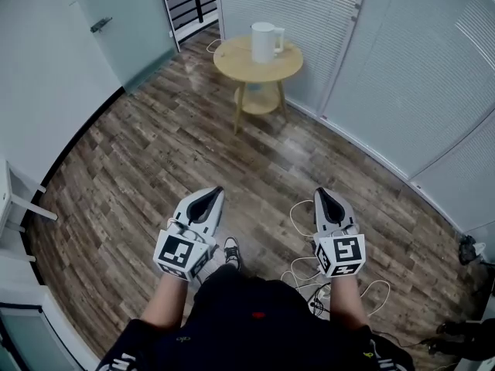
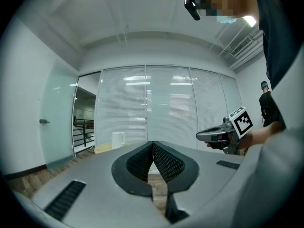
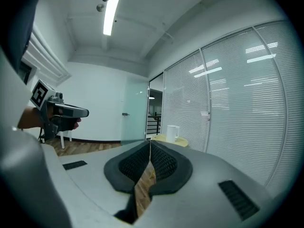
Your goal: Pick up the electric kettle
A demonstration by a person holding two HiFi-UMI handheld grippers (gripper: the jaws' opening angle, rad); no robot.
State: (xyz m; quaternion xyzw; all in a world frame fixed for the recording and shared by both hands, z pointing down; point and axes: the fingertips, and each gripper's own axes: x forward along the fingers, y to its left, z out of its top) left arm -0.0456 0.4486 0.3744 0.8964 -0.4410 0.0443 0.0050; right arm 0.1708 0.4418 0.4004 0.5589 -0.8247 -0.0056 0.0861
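A white electric kettle (image 1: 264, 42) stands upright on a small round wooden table (image 1: 232, 62) at the far side of the room. The kettle (image 2: 117, 139) looks small and distant in the left gripper view, and the kettle (image 3: 173, 133) is just as far off in the right gripper view. My left gripper (image 1: 216, 192) is held low over the wood floor, jaws shut with nothing between them. My right gripper (image 1: 320, 193) is level beside it, also shut and empty. Both point toward the table from well short of it.
White blinds cover the glass wall (image 1: 402, 83) behind and right of the table. A frosted glass door (image 1: 124, 22) stands at the left, with a railing beyond it. White cables (image 1: 305, 269) lie on the floor by my feet. A white furniture leg (image 1: 31, 207) juts in at the left edge.
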